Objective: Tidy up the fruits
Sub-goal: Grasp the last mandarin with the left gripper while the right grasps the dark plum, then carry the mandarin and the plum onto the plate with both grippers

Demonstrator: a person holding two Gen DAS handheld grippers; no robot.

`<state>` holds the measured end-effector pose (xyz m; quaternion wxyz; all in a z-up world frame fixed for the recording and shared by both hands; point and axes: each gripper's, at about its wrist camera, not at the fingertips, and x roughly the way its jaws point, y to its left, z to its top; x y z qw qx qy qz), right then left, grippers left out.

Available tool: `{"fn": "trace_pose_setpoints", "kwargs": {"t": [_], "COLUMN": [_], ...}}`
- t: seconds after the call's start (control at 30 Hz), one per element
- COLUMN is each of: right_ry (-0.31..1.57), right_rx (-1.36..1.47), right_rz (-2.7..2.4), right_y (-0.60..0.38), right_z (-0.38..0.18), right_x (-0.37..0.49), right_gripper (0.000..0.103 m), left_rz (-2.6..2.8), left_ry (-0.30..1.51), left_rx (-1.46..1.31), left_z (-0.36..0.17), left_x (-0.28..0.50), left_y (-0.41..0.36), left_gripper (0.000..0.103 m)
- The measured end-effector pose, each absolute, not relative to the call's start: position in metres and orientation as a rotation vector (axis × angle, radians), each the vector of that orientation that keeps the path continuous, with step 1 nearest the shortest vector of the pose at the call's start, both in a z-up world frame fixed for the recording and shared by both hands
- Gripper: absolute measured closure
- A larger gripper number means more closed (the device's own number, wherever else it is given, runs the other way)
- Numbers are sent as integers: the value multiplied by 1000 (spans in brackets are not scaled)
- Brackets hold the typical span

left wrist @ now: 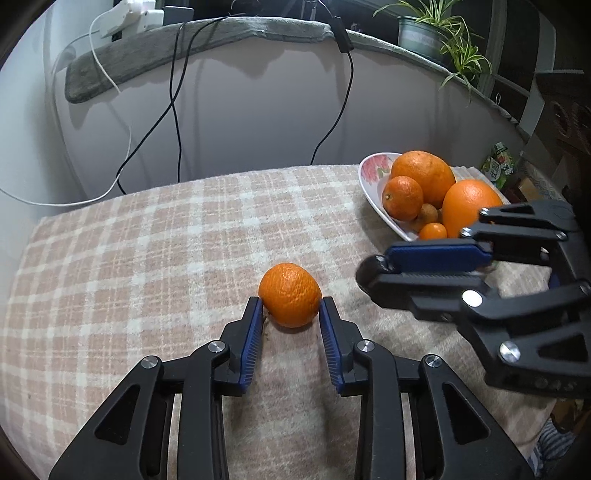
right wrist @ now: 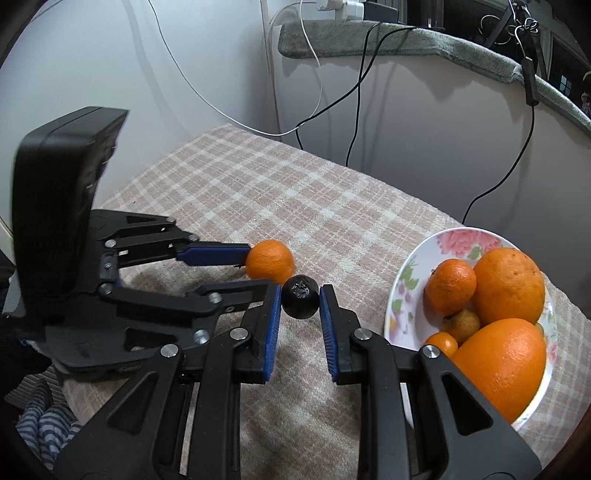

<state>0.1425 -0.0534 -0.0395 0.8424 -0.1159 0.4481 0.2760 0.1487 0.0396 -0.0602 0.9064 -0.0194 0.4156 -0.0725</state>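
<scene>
While my left gripper point(left wrist: 291, 308) pinches a small orange point(left wrist: 290, 294) between its blue pads, the fruit sits low over the checked pink blanket point(left wrist: 147, 251), near the middle of the table; from the pictures I cannot tell whether it rests on the cloth or hangs just above it. My right gripper point(right wrist: 300, 297) is closed on a dark round fruit point(right wrist: 300, 297), both pads pressed to its sides, just beside that orange point(right wrist: 269, 260) and on its near side. To the right stands a flowered white plate point(right wrist: 458, 238) holding two large oranges point(right wrist: 509, 284), a smaller mandarin point(right wrist: 450, 287) and a few tiny yellow-orange fruits point(right wrist: 461, 325) heaped together. Far behind, black and white cables point(left wrist: 177, 110) hang down the pale wall below a grey-covered ledge point(left wrist: 207, 40) with a potted plant point(left wrist: 428, 33) at its right end
</scene>
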Motion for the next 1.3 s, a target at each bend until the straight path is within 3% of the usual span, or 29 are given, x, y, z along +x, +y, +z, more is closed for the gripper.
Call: {"fn": "trace_pose_setpoints", "kwargs": {"t": [0.07,0.23,0.3,1.3], "right_ry": [940,920,912,832], "right_rx": [-239,-221,-217,-52], "right_rz": [579,566,557,315], "right_y": [-57,-68,-74,-231], "right_z": [-37,-28,-24,14], "right_x": [140,135,133,143], "right_gripper": [81,81,81,81], "left_rz": [-137,-133,-120,-234], "left_ry": [870,899,893,801], "left_rx": [-39,-57,-52,-48], "left_z": [-61,-68,-68,-27], "left_x": [155,173,175,187], "left_y": [40,42,42,-19], "left_gripper": [63,63,69,69]}}
